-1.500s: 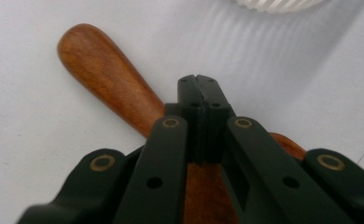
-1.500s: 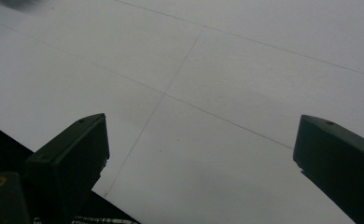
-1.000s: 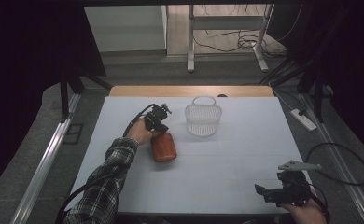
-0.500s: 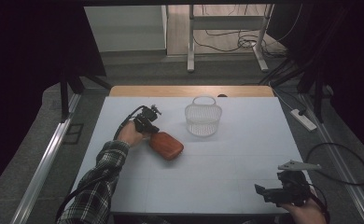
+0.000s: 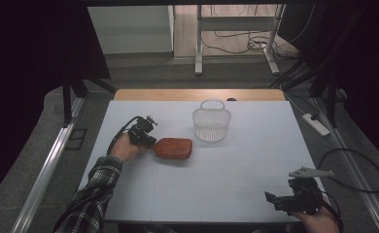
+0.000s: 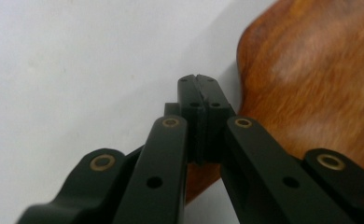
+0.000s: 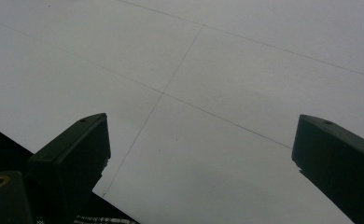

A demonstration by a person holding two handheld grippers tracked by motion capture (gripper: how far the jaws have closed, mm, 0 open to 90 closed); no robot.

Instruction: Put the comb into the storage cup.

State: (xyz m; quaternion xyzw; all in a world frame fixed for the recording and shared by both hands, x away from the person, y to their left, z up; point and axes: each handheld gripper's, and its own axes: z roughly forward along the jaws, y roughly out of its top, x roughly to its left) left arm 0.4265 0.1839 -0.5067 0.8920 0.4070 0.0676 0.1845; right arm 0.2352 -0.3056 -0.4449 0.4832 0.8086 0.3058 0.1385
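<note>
A: White table (image 5: 236,189) is taking up most of the scene, dark room around it. Nearest to the person, what is happening?

B: Right gripper (image 5: 281,200) is resting at the near right corner, jaws standing wide apart w/ nothing between them.

A: And farther in, on the left?

B: Left gripper (image 5: 148,141) is lying low on the table, jaws closed together, tips meeting. It is touching the near-left end of the wooden board (image 5: 174,148), but I cannot tell if it is pinching the edge. Board is lying flat, left of centre.

A: Behind that?

B: White wire basket (image 5: 211,122) is standing upright just beyond the board's right end, not touching it. Wooden strip (image 5: 178,94) is running along the far edge.
</note>
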